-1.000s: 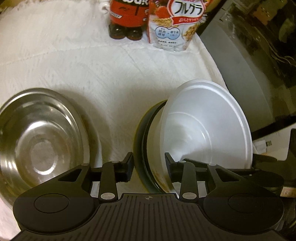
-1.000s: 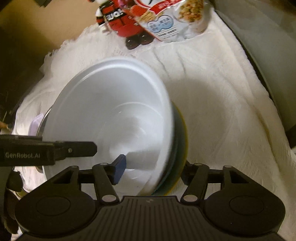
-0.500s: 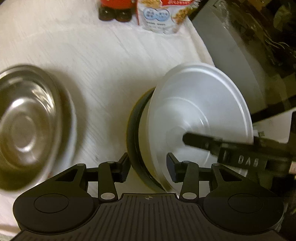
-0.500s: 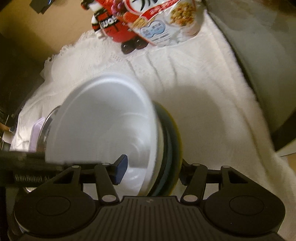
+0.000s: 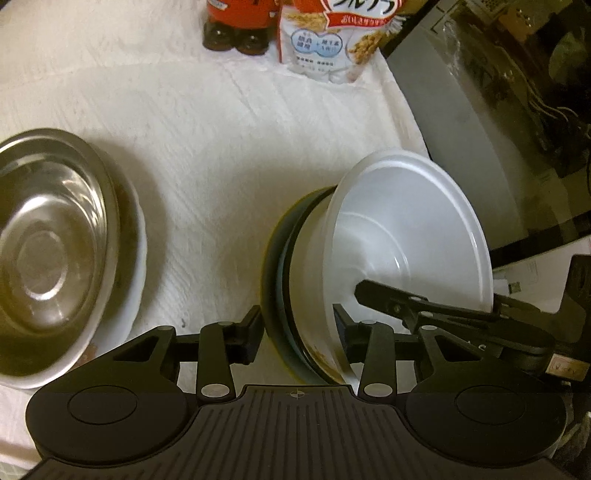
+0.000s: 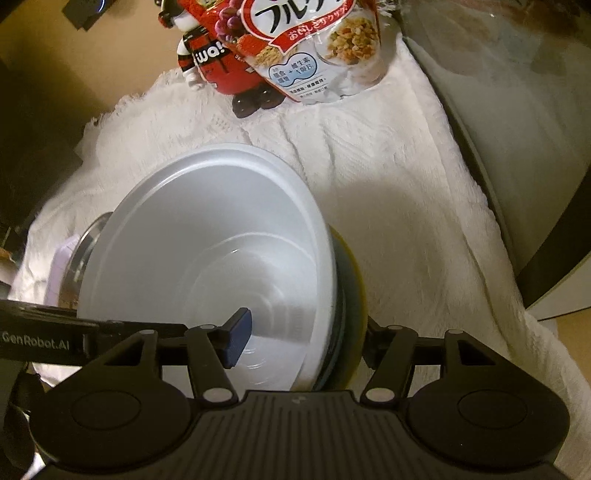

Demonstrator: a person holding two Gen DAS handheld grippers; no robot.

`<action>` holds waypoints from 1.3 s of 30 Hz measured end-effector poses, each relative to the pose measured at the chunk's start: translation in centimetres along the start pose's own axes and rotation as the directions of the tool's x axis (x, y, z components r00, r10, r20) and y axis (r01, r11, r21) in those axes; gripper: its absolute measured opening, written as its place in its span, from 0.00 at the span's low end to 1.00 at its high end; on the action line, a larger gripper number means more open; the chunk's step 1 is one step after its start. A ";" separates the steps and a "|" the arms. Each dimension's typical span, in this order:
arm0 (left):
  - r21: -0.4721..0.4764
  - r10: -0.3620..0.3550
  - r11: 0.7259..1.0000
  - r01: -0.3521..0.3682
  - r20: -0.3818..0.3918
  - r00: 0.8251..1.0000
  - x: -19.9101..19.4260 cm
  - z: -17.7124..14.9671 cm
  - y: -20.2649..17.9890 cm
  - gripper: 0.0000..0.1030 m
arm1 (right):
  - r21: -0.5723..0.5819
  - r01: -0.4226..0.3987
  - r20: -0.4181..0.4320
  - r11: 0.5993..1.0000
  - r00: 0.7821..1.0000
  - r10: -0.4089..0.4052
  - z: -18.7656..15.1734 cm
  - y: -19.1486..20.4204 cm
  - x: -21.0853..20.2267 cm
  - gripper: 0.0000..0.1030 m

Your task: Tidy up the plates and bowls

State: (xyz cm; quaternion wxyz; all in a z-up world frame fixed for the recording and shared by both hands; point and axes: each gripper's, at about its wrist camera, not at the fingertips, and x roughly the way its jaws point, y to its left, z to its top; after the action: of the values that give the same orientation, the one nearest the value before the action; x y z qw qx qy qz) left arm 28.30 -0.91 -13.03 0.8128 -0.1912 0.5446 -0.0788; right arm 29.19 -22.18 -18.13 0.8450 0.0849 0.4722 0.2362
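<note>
Both grippers hold one nested stack, tilted on edge above the white cloth: a white bowl point(image 5: 406, 236) on top, dark and yellow dishes point(image 5: 275, 266) beneath. My left gripper point(image 5: 299, 332) is shut on the stack's rim, one finger under the yellow dish, one inside the bowl. My right gripper point(image 6: 303, 339) is shut on the stack's opposite rim, where the white bowl point(image 6: 207, 266) fills the view. A steel bowl point(image 5: 48, 236) sits in a white dish point(image 5: 125, 295) on the cloth at left.
A red bottle point(image 5: 236, 22) and a cereal bag point(image 5: 332, 40) stand at the cloth's far edge. A grey appliance point(image 5: 461, 140) borders the right side. The white cloth point(image 5: 207, 140) lies between the stack and the steel bowl.
Both grippers kept their hold on the stack. The left view swung so the steel bowl shifted left and then partly back. The stack tilted slightly.
</note>
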 end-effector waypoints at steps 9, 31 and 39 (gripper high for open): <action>0.000 0.022 1.000 -0.022 0.035 0.999 -0.3 0.4 -0.5 0.41 | -0.032 0.069 0.126 0.997 0.990 -0.064 0.1 0.3 -2.2 0.59; 0.011 0.025 1.000 -0.025 0.022 0.999 0.6 0.9 -0.3 0.37 | 0.032 -0.005 0.040 0.999 0.999 0.004 0.1 -0.3 -0.4 0.58; 0.016 0.027 0.999 -0.027 0.027 0.999 0.6 0.7 -0.3 0.37 | 0.033 0.002 0.033 0.999 0.999 -0.003 -0.2 -0.2 -0.5 0.58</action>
State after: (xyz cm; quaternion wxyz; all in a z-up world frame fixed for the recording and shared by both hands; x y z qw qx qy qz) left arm 29.17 -1.26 -13.18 0.8226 -0.1780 0.5355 -0.0697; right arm 28.89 -22.61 -17.91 0.8516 0.1021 0.4618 0.2261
